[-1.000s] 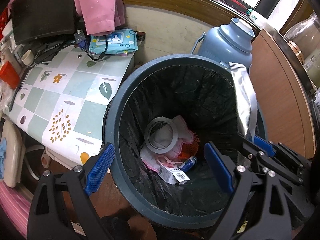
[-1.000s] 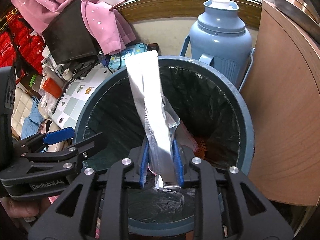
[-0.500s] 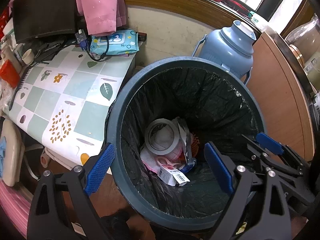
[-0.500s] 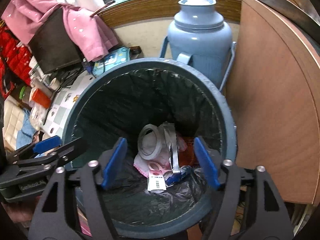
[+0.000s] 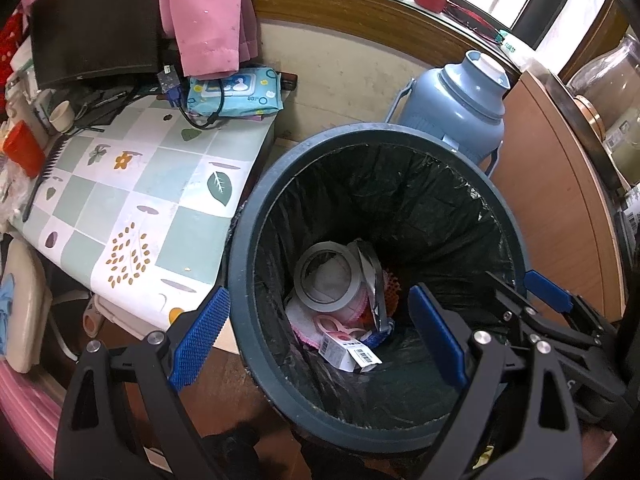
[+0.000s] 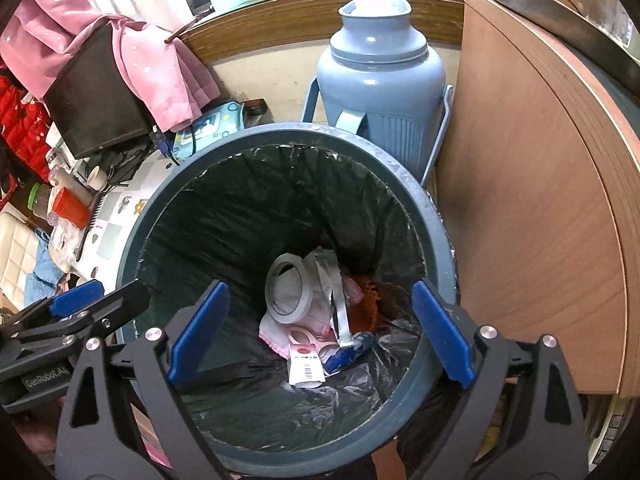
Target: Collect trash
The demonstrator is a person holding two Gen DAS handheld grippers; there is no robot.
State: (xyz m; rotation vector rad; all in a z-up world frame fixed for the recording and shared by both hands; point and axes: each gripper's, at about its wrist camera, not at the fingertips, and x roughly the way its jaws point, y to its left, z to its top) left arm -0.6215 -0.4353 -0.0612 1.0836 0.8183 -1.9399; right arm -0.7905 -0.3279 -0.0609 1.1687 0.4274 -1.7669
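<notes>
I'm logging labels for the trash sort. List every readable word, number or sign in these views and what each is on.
"GenRobot.AI": on the body of the left gripper, seen from the right wrist view.
Barcode with digits: on the small white box in the bin; too small to read.
Print on the blue wipes pack on the table: too blurred to read.
Nothing else is legible.

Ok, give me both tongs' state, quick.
Left tongs: open, empty, over the bin.
Right tongs: jaws have just been opening, now wide, nothing between them.
</notes>
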